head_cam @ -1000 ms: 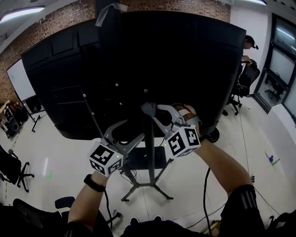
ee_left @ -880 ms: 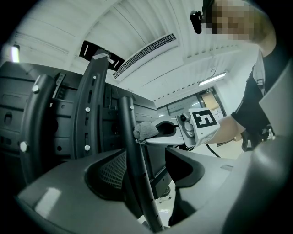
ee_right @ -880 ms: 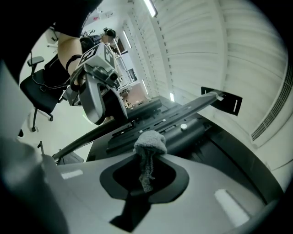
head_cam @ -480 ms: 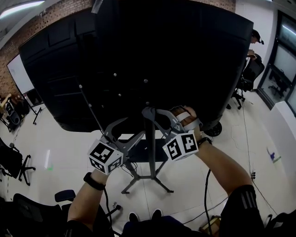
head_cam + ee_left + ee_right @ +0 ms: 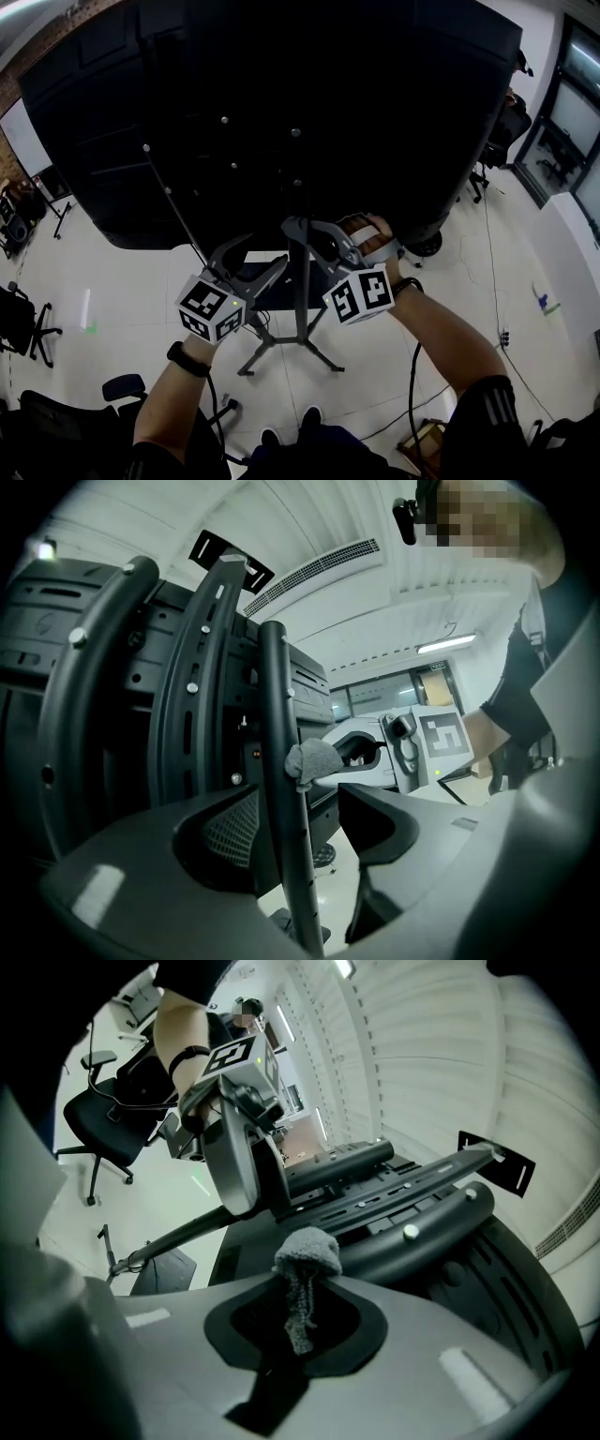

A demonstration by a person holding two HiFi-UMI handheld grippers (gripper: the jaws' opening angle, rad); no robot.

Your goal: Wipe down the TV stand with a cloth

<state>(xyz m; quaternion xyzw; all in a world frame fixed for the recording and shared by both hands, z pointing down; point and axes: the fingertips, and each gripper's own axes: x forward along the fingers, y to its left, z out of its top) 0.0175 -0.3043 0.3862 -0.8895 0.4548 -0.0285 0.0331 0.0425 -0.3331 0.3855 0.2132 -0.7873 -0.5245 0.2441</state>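
Behind the TV [image 5: 328, 84], at the thin upright pole [image 5: 278, 714] of the TV stand [image 5: 302, 309], both grippers meet just under the screen's lower edge. The right gripper [image 5: 305, 1283] has its 2 jaws pinched together on the grey cloth [image 5: 307, 1251], and a bunched wad of it pokes past the tips. In the left gripper view that wad [image 5: 314, 758] presses against the pole's side. The left gripper [image 5: 300, 803] stands with its jaws apart, the pole between them and close against the meshed pad, with a gap showing on the other side.

The step in hand looks like wiping the pole itself, with the left gripper straddling it, perhaps to steady it. The next move probably calls for sliding the wad along the pole while holding it pressed on, then working round to the faces it has not touched.

Room is tight upward. The TV's dark back overhangs the grippers, and 2 curved bracket arms [image 5: 202, 667] rise just beside the pole, so a stroke that way would soon meet them. Downward the pole runs free to the splayed legs [image 5: 281, 349], where a cable [image 5: 264, 323] lies near the base. The pale floor [image 5: 394, 347] around the base gives open space. Office chairs [image 5: 19, 323] stand well apart at the left.
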